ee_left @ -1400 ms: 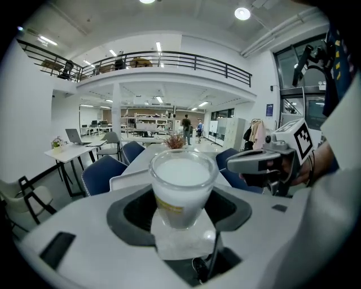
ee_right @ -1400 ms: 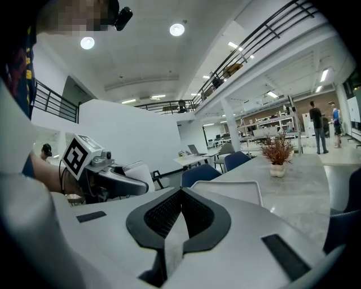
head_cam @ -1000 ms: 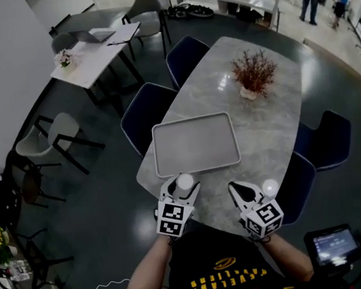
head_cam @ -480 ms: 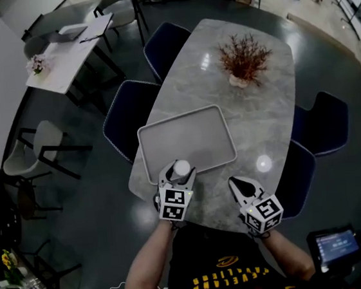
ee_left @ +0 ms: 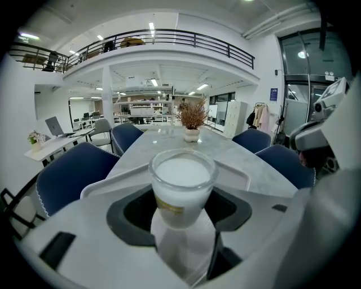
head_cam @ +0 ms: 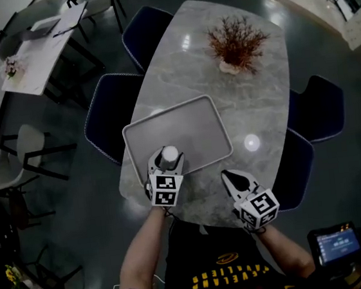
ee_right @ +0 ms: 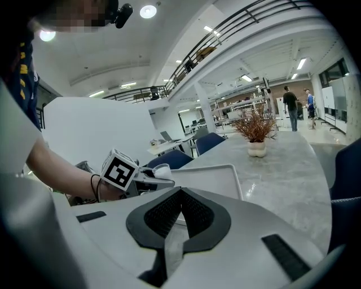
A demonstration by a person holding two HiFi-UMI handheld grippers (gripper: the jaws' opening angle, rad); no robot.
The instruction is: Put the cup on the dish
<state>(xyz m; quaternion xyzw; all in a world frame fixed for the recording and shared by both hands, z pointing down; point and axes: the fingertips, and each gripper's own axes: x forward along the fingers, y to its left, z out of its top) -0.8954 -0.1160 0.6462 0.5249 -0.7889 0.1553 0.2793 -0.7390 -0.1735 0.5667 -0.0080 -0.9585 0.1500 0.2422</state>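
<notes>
**Head view with both gripper views.** We are showing the left gripper pinching a clear glass cup. Its fingers are spread wide around the wall and gripping low on the body, so the rim and the white filling are sitting level and unobstructed. The cup is hanging upright over the grey rectangular tray, the dish of the task. It is at 6 o'clock of the tray's centre, just inside the near rim. We cannot tell whether its base is touching the tray floor, because the fingers are hiding it. We are judging that the carry is nearly over and the set-down is not yet done.

The right gripper is idling over the marble desk at 5 o'clock of the tray, its fingers pressed together on nothing. It is presumably being kept aside because one gripper is enough for the cup. A potted dried plant is standing at 1 o'clock of the tray, well apart from it.

**Writing.** A yellowish band is circling the cup low on its wall, but we are reading no letters on it. The marker cubes are carrying only black-and-white square patterns. Yellow lettering on the person's dark shirt is showing only in part, too cropped for us to read.
</notes>
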